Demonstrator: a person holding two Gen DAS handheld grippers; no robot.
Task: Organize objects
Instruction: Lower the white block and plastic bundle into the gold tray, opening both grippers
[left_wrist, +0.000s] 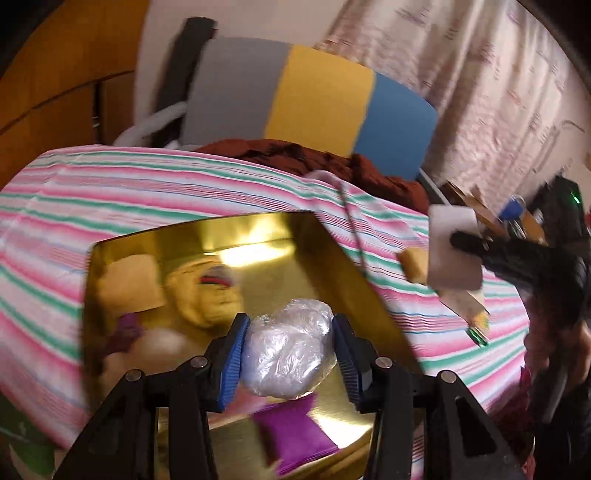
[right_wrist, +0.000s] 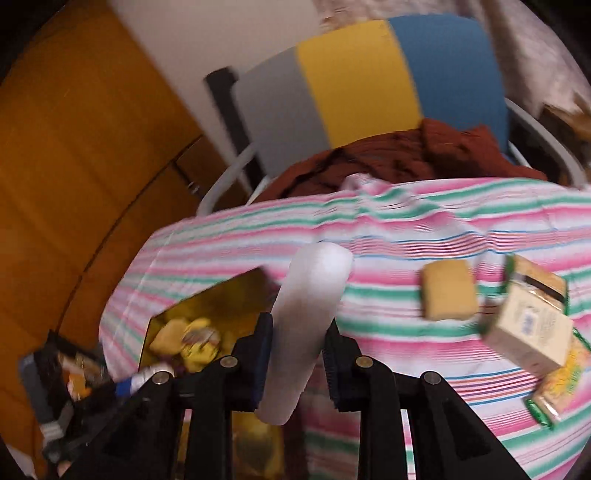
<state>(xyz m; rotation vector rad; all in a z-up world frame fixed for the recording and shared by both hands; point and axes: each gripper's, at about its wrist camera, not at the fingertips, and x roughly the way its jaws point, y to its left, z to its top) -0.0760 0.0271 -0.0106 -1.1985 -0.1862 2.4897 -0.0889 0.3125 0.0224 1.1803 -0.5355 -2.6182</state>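
My left gripper (left_wrist: 290, 349) is shut on a crumpled clear plastic bundle (left_wrist: 288, 350), held over the open gold tin (left_wrist: 332, 258). Inside the tin lie a yellow plush toy (left_wrist: 207, 291), a tan pad (left_wrist: 129, 284) and a purple pouch (left_wrist: 295, 432). My right gripper (right_wrist: 297, 350) is shut on a white foam block (right_wrist: 310, 314), above the striped cloth beside the tin (right_wrist: 177, 317). In the left wrist view that right gripper (left_wrist: 461, 240) holds the white block (left_wrist: 454, 251) to the tin's right. A tan sponge (right_wrist: 448, 295) and a cream carton (right_wrist: 528, 332) lie on the cloth.
A pink, green and white striped cloth (left_wrist: 147, 192) covers the table. Behind it stands a chair with a grey, yellow and blue back (left_wrist: 306, 96) and a dark red garment (right_wrist: 406, 158). Green-edged packets (right_wrist: 554, 395) lie near the right edge. Wooden cabinets (right_wrist: 74, 147) stand left.
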